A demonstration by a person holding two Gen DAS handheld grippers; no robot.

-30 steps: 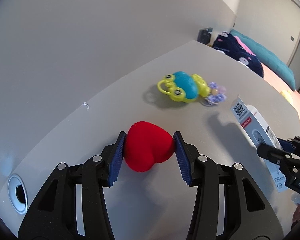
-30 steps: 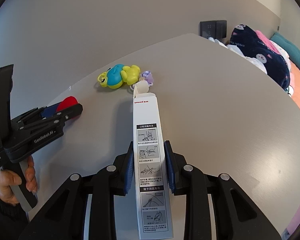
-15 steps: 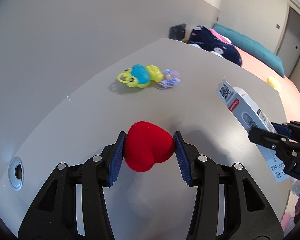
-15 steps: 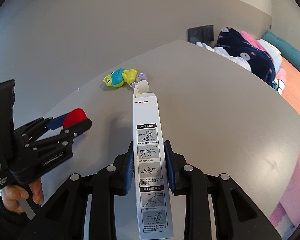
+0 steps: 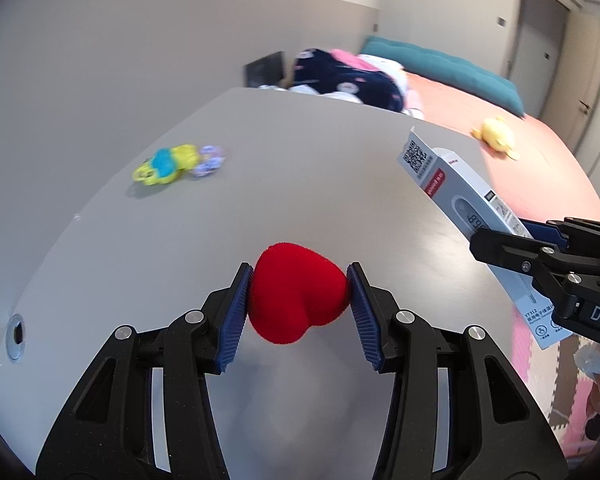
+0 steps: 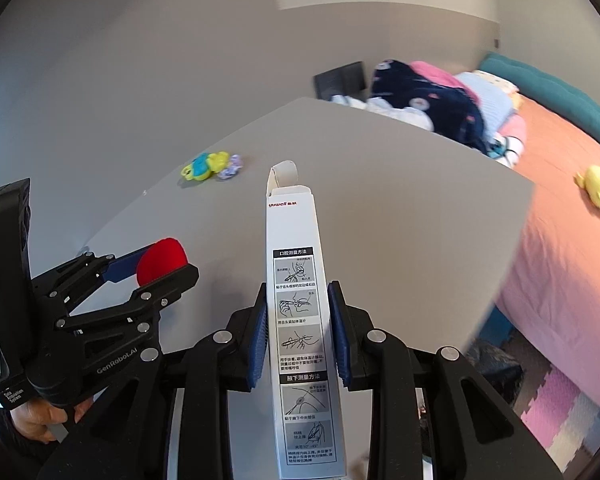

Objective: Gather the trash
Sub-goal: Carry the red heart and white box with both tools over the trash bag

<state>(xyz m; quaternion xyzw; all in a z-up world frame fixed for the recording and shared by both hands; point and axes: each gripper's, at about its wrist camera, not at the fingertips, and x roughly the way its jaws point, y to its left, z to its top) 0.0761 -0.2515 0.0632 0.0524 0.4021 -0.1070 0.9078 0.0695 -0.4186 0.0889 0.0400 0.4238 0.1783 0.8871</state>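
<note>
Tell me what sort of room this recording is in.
Probably a bedroom: a bed with a teal headboard, heaped clothes, and a grey table holding a toy.

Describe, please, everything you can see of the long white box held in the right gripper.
The white box is a slim carton printed with "yuwell", Chinese instruction drawings and a QR code on its end flap. Its top flap is open and curled. The right gripper clamps it on its narrow sides, holding it above the grey table, touching nothing else.
</note>
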